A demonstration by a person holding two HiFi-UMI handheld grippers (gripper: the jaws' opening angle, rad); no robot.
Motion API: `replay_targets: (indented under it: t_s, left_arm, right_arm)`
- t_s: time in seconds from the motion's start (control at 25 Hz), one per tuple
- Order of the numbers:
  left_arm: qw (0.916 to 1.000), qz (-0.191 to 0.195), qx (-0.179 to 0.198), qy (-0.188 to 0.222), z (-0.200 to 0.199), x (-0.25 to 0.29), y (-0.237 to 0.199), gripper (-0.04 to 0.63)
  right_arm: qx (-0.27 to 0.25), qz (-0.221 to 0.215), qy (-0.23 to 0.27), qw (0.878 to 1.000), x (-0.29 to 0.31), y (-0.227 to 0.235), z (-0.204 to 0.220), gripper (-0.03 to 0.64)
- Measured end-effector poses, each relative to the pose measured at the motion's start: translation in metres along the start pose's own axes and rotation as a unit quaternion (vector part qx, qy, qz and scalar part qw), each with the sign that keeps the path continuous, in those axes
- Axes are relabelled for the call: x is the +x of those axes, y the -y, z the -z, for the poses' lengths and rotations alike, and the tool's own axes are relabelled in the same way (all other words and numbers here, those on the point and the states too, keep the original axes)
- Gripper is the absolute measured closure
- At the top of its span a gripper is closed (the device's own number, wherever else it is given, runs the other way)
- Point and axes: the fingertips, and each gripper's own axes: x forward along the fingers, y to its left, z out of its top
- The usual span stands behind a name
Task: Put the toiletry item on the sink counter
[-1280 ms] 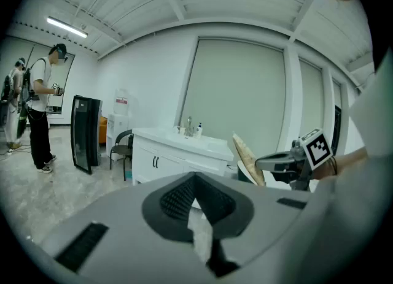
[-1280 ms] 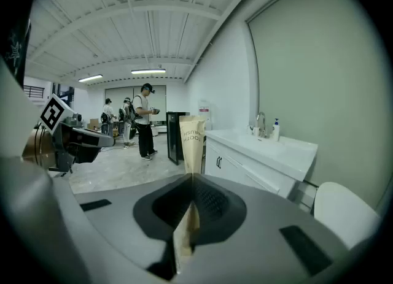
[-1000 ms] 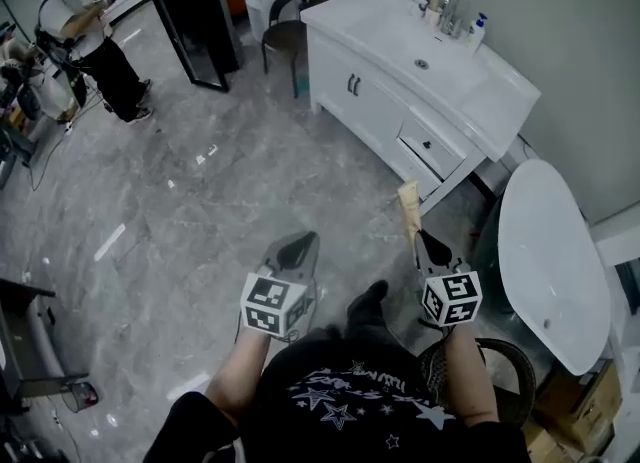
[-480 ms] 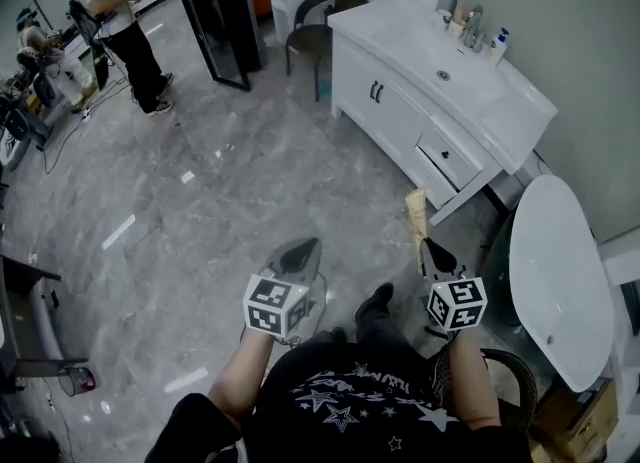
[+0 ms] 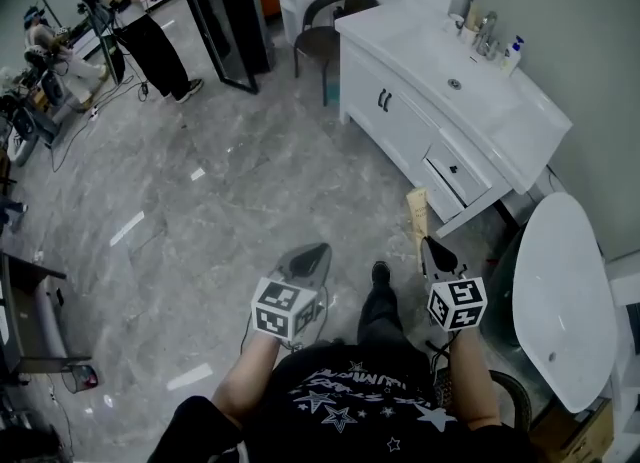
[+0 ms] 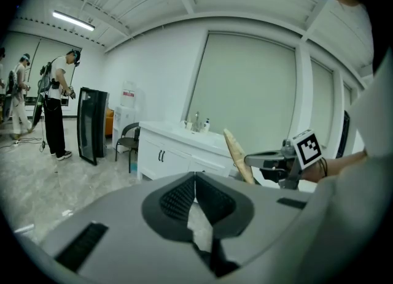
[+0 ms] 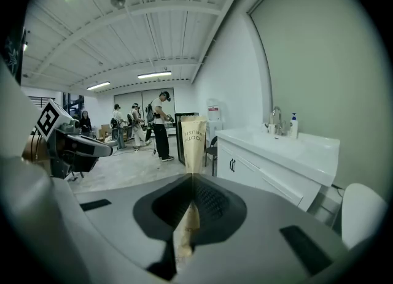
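Grey marbled floor (image 5: 230, 201) fills most of the head view, with the white sink counter (image 5: 520, 121) running along the wall at the upper right. A faucet (image 5: 487, 33) and a pump bottle (image 5: 514, 54) stand at the counter's back edge, near its far corner.

The right gripper (image 5: 432, 251) is clamped on a tan toothbrush packet (image 5: 417, 213), which hangs in the air over the floor, in front of the counter's near front corner and apart from it. The packet's long axis runs in line with the jaws. Its pinched end sits between the pads and its free end points forward, away from the person. In the right gripper view the packet (image 7: 193, 138) rises straight up from the closed jaws, its print running along its length.

The left gripper (image 5: 310, 256) hangs over the floor to the left, well apart from the packet. Its jaws (image 6: 195, 184) are pressed together with nothing between them.
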Motion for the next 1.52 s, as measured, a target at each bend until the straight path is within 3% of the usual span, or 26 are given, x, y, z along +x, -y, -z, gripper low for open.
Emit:
replay_targets:
  t_s: [0.16, 0.44, 0.88, 1.12, 1.52]
  left_arm:
    - [0.9998, -0.007, -0.018, 0.009, -0.03, 0.042, -0.012, 0.577]
    - [0.9993, -0.016, -0.028, 0.017, -0.089, 0.131, -0.026, 0.577]
    - [0.9983, -0.017, -0.055, 0.006, -0.14, 0.239, -0.027, 0.577]
    - [0.9976, -0.038, -0.055, 0.017, -0.163, 0.271, -0.029, 0.577]
    - [0.9941, -0.069, -0.083, 0.01, -0.162, 0.278, -0.063, 0.577]
  right_arm:
    - [-0.029, -0.008, -0.002, 1.0, 0.036, 0.032, -0.02, 0.601]
    - [-0.006, -0.025, -0.005, 1.0, 0.105, 0.113, -0.056, 0.601]
    - [0.005, -0.046, -0.015, 0.999, 0.171, 0.207, -0.09, 0.601]
    - [0.008, -0.066, -0.018, 0.998, 0.203, 0.243, -0.097, 0.601]
    - [0.022, -0.078, -0.019, 0.996, 0.239, 0.255, -0.105, 0.6]
